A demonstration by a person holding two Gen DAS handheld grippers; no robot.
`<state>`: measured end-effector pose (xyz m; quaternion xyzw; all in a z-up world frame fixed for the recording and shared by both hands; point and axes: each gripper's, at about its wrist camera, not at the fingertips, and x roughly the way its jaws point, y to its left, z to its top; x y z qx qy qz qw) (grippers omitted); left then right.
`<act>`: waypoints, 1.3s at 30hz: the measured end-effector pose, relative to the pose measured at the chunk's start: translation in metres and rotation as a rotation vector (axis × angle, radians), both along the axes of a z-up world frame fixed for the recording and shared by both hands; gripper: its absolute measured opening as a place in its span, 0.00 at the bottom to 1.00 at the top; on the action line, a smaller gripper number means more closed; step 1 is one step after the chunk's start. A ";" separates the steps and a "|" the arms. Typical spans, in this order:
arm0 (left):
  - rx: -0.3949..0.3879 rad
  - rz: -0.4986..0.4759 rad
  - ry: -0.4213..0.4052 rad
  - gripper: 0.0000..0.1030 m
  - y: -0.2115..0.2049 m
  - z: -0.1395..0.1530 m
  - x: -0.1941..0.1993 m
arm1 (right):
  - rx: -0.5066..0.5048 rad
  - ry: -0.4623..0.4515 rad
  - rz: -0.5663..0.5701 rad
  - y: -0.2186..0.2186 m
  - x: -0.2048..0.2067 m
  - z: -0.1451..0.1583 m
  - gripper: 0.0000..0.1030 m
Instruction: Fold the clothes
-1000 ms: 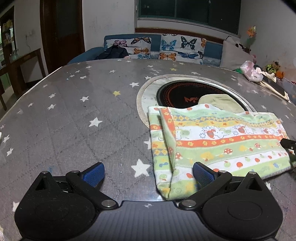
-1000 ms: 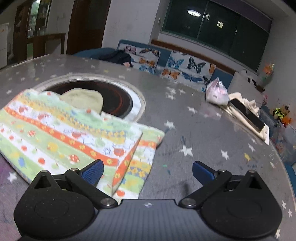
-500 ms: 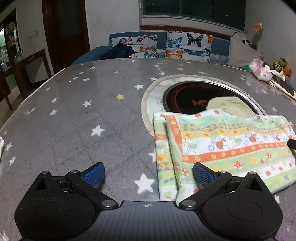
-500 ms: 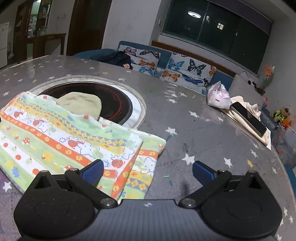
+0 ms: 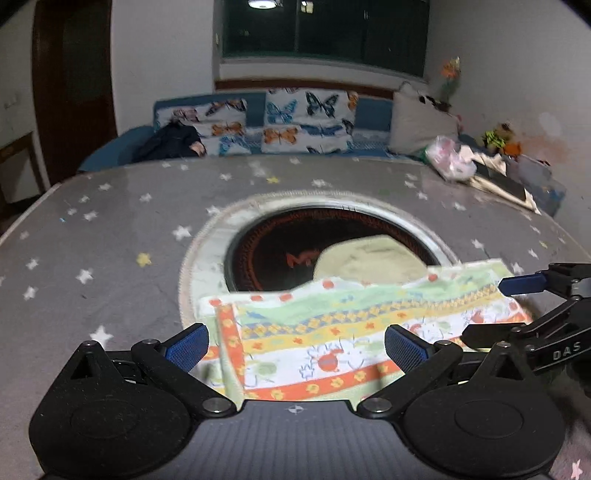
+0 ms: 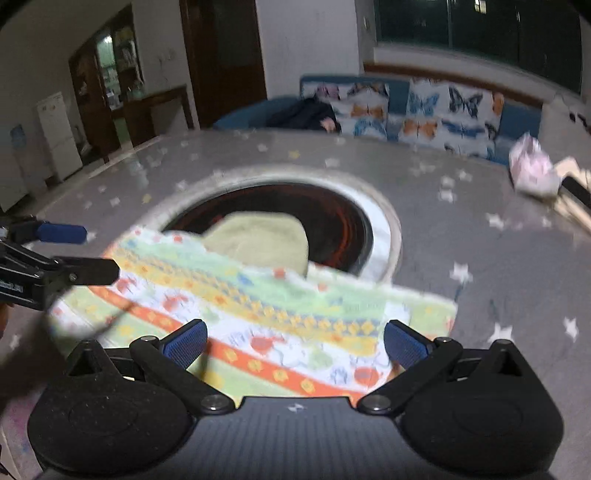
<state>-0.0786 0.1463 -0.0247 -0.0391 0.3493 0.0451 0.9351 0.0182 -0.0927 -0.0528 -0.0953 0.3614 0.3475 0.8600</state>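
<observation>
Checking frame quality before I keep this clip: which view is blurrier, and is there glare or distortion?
Right wrist view: heavy motion blur smears the patterned cloth and the table's stars. Left wrist view: milder blur, the cloth's print still readable. Both: fisheye bends the table edge, room dim, ceiling lamp reflected in the window; no glare on the cloth.

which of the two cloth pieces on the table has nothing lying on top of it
The patterned striped cloth, nearest both grippers. Its far edge overlaps the plain pale green piece, which lies over the dark round cooktop.
</observation>
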 end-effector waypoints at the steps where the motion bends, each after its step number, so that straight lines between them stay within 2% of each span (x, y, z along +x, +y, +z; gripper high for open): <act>1: -0.002 0.000 0.017 1.00 0.002 -0.004 0.003 | -0.009 0.005 -0.006 -0.001 0.001 -0.004 1.00; 6: -0.004 0.042 0.075 1.00 0.015 -0.015 0.005 | -0.009 -0.019 -0.019 -0.006 0.003 0.010 0.99; 11: -0.042 0.028 0.009 0.99 0.016 0.000 0.003 | 0.042 -0.013 0.004 0.004 0.012 0.015 0.99; 14: -0.063 0.011 -0.015 0.99 0.016 0.004 0.007 | 0.043 0.018 0.010 0.007 0.018 0.006 0.94; 16: -0.073 0.001 -0.021 0.96 0.017 0.004 0.011 | 0.043 0.040 0.014 0.009 0.021 -0.001 0.93; 21: -0.121 -0.015 -0.021 0.92 0.021 -0.001 0.018 | 0.051 0.024 -0.002 0.004 0.020 0.006 0.90; 24: -0.112 0.004 -0.006 0.90 0.024 -0.008 0.026 | 0.033 -0.010 0.009 0.009 0.017 0.009 0.90; 28: -0.097 0.020 0.013 0.85 0.028 -0.016 0.030 | -0.042 -0.034 0.006 0.016 0.015 -0.003 0.91; 31: -0.091 0.026 0.015 0.86 0.029 -0.016 0.028 | -0.066 -0.072 0.007 0.018 0.008 0.001 0.92; 34: -0.080 0.034 0.001 0.90 0.028 -0.010 0.021 | -0.043 -0.098 0.027 0.016 -0.002 0.010 0.93; 39: -0.065 0.067 0.010 0.98 0.031 -0.006 0.010 | -0.064 -0.074 0.049 0.014 -0.016 0.000 0.95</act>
